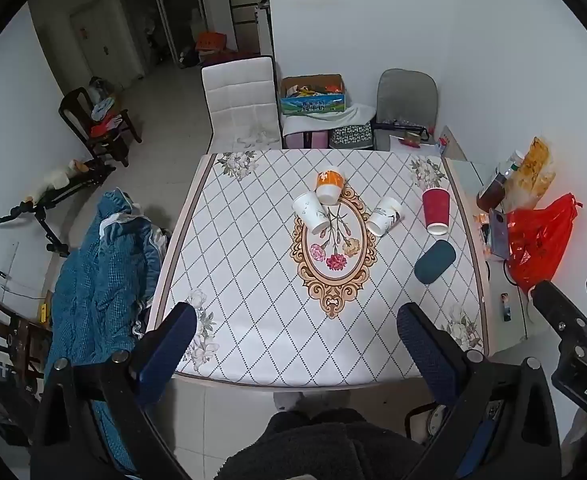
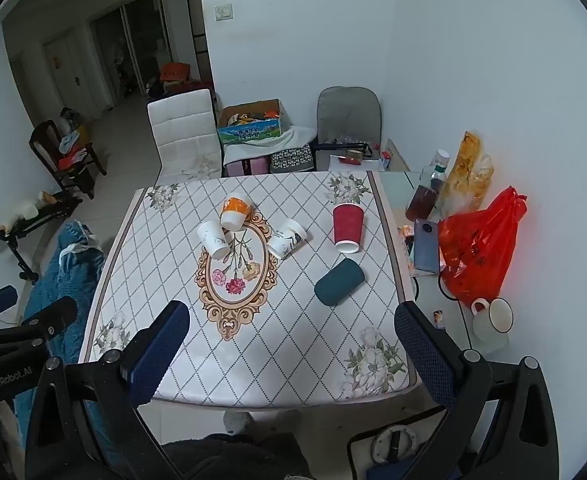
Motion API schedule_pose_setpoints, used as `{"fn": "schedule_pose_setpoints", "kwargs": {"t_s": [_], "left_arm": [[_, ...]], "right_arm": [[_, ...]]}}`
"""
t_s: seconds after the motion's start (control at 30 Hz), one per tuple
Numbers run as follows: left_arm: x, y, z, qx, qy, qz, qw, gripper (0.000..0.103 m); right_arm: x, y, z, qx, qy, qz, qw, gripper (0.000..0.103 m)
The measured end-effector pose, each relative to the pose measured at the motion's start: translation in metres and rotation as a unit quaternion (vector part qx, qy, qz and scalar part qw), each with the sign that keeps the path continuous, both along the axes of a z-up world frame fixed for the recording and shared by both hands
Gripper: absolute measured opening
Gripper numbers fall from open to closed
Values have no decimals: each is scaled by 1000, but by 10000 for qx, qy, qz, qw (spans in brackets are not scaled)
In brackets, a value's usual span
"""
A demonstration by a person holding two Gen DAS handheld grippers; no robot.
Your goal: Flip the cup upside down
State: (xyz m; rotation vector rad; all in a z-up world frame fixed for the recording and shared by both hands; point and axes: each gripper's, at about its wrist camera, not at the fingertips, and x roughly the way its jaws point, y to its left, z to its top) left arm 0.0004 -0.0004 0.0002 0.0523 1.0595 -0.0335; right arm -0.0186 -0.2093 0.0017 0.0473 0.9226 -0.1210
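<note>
Both my grippers, left (image 1: 295, 334) and right (image 2: 291, 334), hover above the near table (image 2: 253, 380) edge, fingers spread, holding nothing. Five cups mid-table: red cup (image 2: 347, 227) mouth-down, teal cup (image 2: 338, 282) on its side, orange cup (image 2: 234, 212) and two white ones tilted.

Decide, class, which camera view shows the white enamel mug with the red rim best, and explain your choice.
The right wrist view shows it best: the white enamel mug stands whole beside the red plastic bag, with handle, red rim and inside all visible. In the left wrist view the right gripper covers that spot, so the mug cannot be made out.
</note>
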Motion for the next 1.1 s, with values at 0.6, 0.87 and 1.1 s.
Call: {"fn": "schedule_pose_setpoints", "kwargs": {"t_s": [0.6,0.87,1.1], "left_arm": [[-2,-5,9,4,-100,-11,9999,103],[-8,-6,18,5,-159,6,9999,103],[-8,-6,20,1,-177,10,9998,103]], "right_arm": [[-7,-1,5,70,-3,9,10000,103],[-10,2,11,109,-35,10,9999,103],[-12,4,12,123,-63,14,9999,103]]}}
